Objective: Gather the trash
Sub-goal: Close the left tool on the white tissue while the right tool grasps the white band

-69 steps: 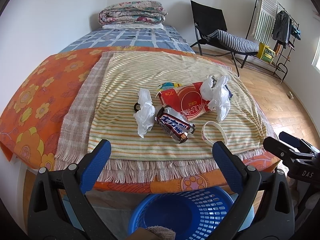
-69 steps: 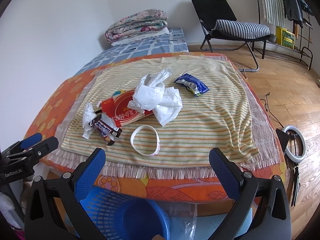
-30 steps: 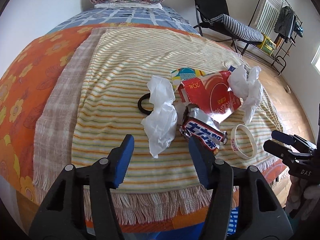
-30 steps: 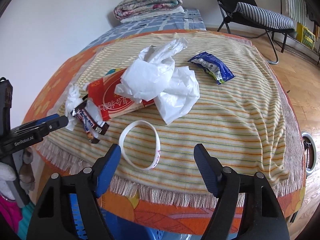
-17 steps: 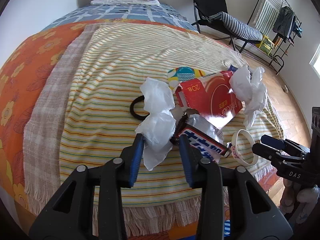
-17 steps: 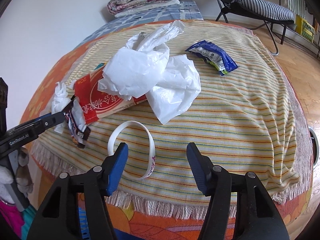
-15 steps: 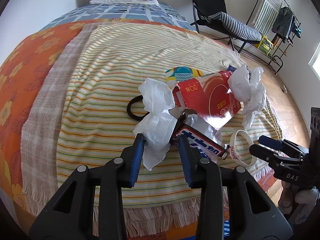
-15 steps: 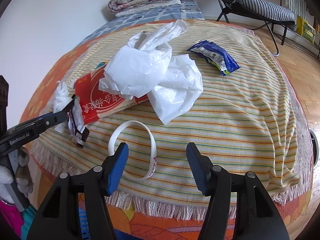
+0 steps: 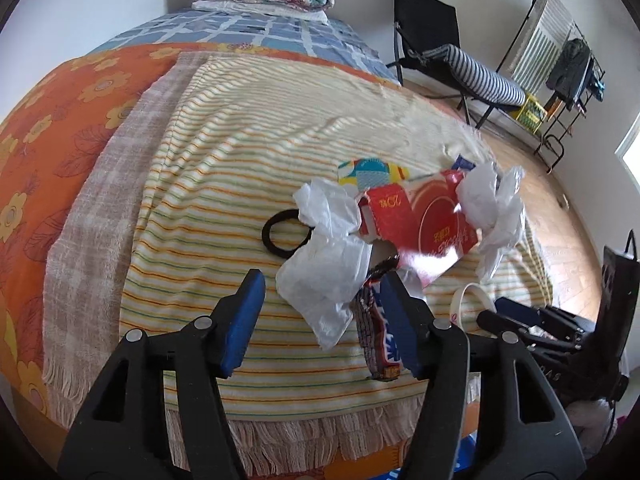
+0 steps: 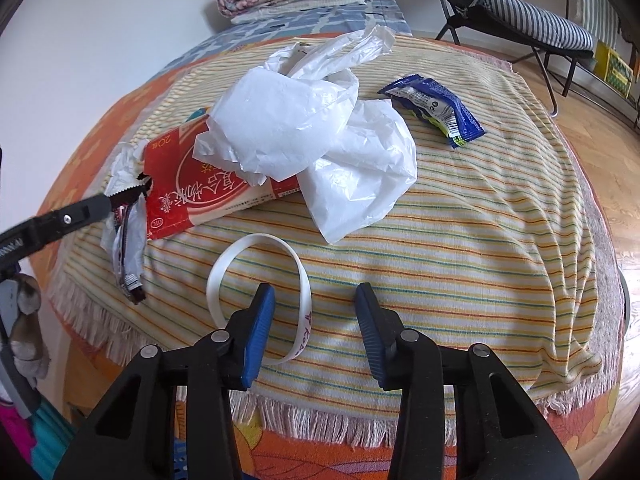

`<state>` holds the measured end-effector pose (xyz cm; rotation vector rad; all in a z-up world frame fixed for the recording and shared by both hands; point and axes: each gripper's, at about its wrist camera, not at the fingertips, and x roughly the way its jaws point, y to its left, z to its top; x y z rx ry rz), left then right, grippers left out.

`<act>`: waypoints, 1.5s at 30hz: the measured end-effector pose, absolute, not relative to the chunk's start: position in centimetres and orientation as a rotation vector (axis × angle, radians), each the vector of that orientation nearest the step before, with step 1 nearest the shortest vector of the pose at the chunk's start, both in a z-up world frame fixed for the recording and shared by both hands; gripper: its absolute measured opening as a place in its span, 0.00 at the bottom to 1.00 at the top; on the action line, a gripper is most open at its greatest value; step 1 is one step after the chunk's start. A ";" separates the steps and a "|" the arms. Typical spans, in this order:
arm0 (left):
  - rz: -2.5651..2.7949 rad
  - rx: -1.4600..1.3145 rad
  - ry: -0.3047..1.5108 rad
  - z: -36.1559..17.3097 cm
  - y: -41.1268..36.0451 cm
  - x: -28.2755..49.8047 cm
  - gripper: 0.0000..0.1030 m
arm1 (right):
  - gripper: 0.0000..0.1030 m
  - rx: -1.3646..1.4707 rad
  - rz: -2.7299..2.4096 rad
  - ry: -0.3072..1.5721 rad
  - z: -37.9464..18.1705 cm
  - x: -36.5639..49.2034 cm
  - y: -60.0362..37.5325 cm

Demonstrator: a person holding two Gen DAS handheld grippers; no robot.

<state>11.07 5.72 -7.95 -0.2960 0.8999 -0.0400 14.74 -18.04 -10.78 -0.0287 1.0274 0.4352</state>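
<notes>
Nothing binned yet, by the look of it; all trash sits on the striped blanket (image 9: 248, 152) near the bed's front fringe. Left to right: small white bag (image 9: 328, 264), candy wrapper (image 9: 374, 336), red carton (image 9: 420, 220), big white bag (image 10: 312, 136), blue snack packet (image 10: 436, 108).

Left gripper (image 9: 320, 312): jaws just opened, astride the small bag, wrapper touching the right jaw's inner face, nothing clamped.

Right gripper (image 10: 316, 320): jaws closing, not gripping, straddling one side of the white wristband (image 10: 260, 292).

Front edge close; blanket behind the trash is free.

Left tongs (image 9: 320, 312) just reopened, right tongs (image 10: 314, 320) narrowing, both angled down
</notes>
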 end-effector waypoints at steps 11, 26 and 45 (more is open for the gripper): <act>-0.024 -0.346 0.962 -9.2 5.9 14.1 0.30 | 0.39 -0.036 0.422 1.018 -10.8 15.0 -17.6; 0.012 -0.403 0.869 -7.8 8.9 12.5 0.13 | 0.04 0.075 0.432 1.033 -10.8 15.7 -19.7; 0.088 -0.384 0.907 -8.3 11.5 11.2 0.12 | 0.04 0.065 0.430 1.022 -10.6 15.4 -20.0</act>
